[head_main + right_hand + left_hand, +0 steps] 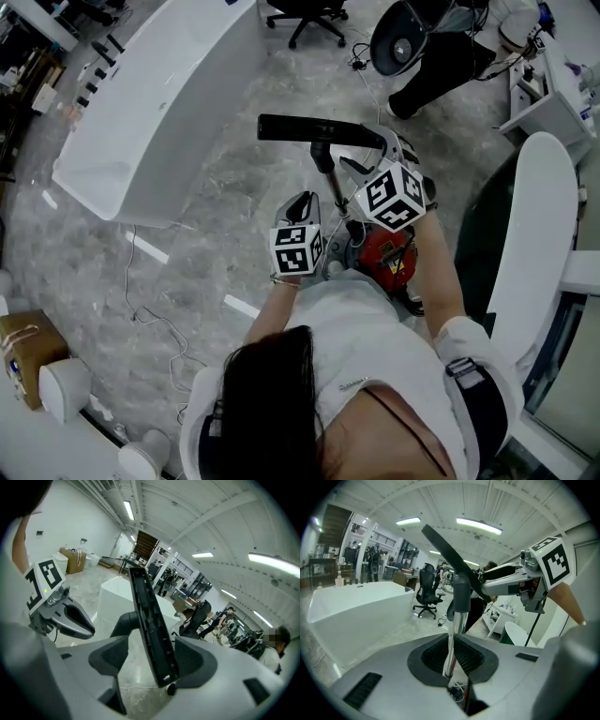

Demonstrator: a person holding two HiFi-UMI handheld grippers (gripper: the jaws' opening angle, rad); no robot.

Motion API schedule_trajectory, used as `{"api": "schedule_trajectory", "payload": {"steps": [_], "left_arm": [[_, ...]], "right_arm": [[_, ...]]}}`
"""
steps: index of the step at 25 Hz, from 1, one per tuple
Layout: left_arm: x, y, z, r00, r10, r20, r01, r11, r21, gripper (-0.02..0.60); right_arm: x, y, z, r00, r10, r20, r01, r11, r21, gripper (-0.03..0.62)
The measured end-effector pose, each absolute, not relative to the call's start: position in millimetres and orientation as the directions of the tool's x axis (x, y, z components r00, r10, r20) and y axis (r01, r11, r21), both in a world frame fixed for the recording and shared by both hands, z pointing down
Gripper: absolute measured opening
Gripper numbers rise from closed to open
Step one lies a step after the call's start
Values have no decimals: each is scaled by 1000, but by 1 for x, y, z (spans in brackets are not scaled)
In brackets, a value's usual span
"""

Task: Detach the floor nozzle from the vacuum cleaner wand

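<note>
- Over the grey marbled floor (234,225), a person holds up a vacuum cleaner with its long black plastic floor nozzle (319,129) at the far end, away from the body.
- The nozzle's dark neck sits on the end of the shiny chrome wand tube (330,176). From there the tube runs back towards the red vacuum cleaner body (386,258) near the person's lap.
- The left gripper (452,660) has its dark pads pinched tight on the chrome wand tube (457,630), below the neck. In its view the floor nozzle (450,557) crosses slantwise above.
- The right gripper (154,663) is spread wide. The floor nozzle (150,620) stands edge-on between its two pads, with a gap at each side, so neither pad presses on it.
- In the head view the right gripper (375,142) reaches the nozzle's right end, and the left gripper (305,202) lies just beside the wand.
- A long white curved counter (159,103) stands to the left, and a black office chair (305,14) beyond it.
</note>
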State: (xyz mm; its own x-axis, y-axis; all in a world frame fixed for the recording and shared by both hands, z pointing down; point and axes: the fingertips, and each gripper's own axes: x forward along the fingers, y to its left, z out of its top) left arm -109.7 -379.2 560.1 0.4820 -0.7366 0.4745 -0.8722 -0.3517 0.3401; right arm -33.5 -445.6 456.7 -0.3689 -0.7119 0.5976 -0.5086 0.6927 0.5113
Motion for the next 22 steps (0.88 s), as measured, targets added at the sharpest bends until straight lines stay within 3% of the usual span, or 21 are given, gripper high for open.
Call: {"api": "schedule_trajectory", "payload": {"steps": [22], "left_arm": [[-108, -394, 566, 435, -771, 464, -894, -311, 322, 23]], "right_arm": [[-28, -478, 481, -381, -622, 684, -354, 782, 513, 301]]}}
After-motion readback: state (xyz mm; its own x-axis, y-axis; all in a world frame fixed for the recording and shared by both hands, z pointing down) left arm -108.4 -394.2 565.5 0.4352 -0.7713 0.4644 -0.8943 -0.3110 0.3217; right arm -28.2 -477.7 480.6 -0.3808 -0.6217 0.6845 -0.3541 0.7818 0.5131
